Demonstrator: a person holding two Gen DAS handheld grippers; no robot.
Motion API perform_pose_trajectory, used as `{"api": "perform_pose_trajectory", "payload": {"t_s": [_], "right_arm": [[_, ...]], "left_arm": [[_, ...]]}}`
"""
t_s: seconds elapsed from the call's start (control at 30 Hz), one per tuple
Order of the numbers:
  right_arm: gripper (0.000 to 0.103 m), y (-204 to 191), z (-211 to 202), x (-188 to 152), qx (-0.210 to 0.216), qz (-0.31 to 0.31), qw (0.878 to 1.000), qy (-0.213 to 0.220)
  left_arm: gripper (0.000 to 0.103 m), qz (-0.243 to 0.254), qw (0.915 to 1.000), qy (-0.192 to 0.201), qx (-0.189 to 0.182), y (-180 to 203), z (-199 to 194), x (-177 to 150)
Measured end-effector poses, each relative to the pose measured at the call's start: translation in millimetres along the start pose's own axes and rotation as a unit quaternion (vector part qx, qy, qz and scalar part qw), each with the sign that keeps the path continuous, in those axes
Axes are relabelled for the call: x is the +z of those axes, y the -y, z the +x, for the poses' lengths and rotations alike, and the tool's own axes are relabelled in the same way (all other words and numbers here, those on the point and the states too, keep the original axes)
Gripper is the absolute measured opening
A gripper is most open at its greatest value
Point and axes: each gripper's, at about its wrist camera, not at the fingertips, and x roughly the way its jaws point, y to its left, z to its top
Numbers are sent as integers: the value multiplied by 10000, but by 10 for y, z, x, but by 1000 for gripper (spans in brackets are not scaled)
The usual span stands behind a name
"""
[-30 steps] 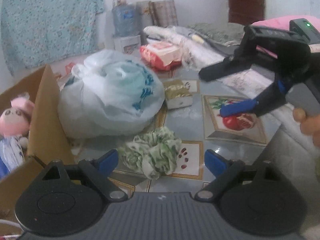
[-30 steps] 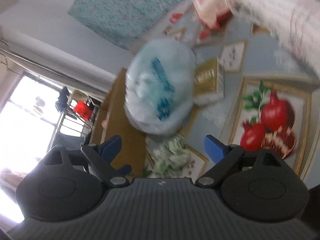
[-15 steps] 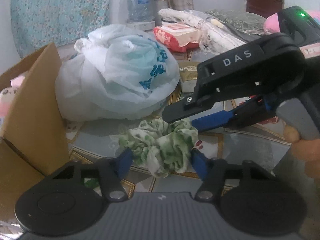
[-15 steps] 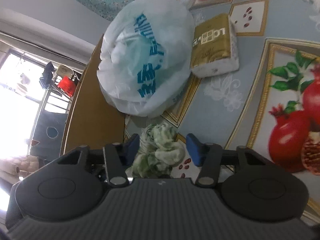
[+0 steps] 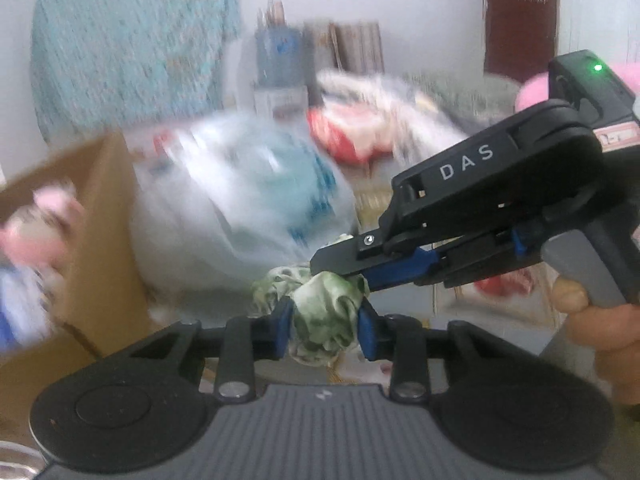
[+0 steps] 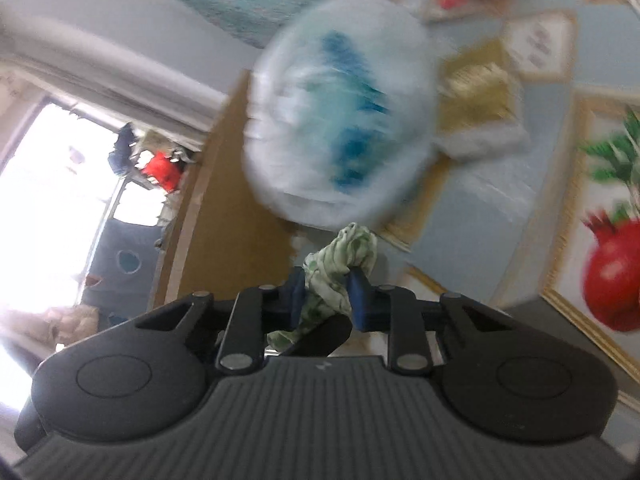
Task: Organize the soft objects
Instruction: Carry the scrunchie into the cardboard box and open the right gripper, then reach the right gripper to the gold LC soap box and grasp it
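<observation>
A green-and-white fabric scrunchie [image 5: 324, 312] is pinched between both grippers, lifted off the floor. My left gripper [image 5: 325, 330] is shut on its lower part. My right gripper [image 5: 352, 276] comes in from the right and grips its upper side. In the right wrist view the right gripper [image 6: 326, 300] is shut on the scrunchie [image 6: 340, 264]. An open cardboard box [image 5: 96, 248] stands to the left with a pink plush toy [image 5: 44, 220] inside.
A stuffed white plastic bag [image 5: 248, 208] with blue print lies behind the scrunchie, also in the right wrist view [image 6: 344, 136]. A gold tissue pack [image 6: 476, 100] lies beside it. A red-and-white packet [image 5: 352, 132] and folded fabrics lie farther back. The floor mat has pomegranate prints [image 6: 612, 272].
Both grippers closed on the scrunchie and lifted it off the floor. The right gripper moved in from the right to meet the left one. The views now blur with motion.
</observation>
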Motion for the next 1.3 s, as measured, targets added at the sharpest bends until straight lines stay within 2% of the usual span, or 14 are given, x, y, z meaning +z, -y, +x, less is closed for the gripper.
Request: {"api": "perform_pose_trajectory", "payload": {"t_s": [0.17,0.27,0.4,0.53,0.7,0.8,0.87,0.93,1.03,1.13,1.3], "right_arm": [[23,-776,64,191,542,-955,9940,-20],[25,-1313,322,308,933,-1525,9836,-233],[25,-1837,853,386,1117,-1996,9706,-749],[25,-2133,1475,387,1007,-2169,9596,-1484],[27,-2275,2114,318,503,-2334,9422,-2349],[34,-2253,2299,232,178,-2424,9333,-2643],[48,-2225,2356,226,6,-2475,9301,-2715],[51,-2195,2365,237,-77,-2452,9303,-2726],[53,-2154,2379,259,-40,-2434,9305,-2738],[56,-2155,2399,253,-31,-2446,9300,-2745],[61,-2165,2409,250,-6,-2433,9307,-2732]], "left_arm": [[35,37,9946,766,695,-307,-482,211],[35,-38,9889,933,1152,-620,-702,286],[35,-367,9877,617,1391,-1163,-841,291],[35,-962,9891,-79,1116,-1744,-812,209],[37,-1501,9824,-866,698,-2194,-617,59],[42,-1711,9771,-1148,540,-2304,-525,-32],[42,-1764,9753,-1218,540,-2371,-525,-80],[45,-1815,9732,-1284,593,-2377,-534,-129],[48,-1884,9712,-1321,627,-2436,-513,-149],[58,-2007,9682,-1356,632,-2483,-569,-192],[66,-2074,9672,-1229,798,-2478,-733,-178]]}}
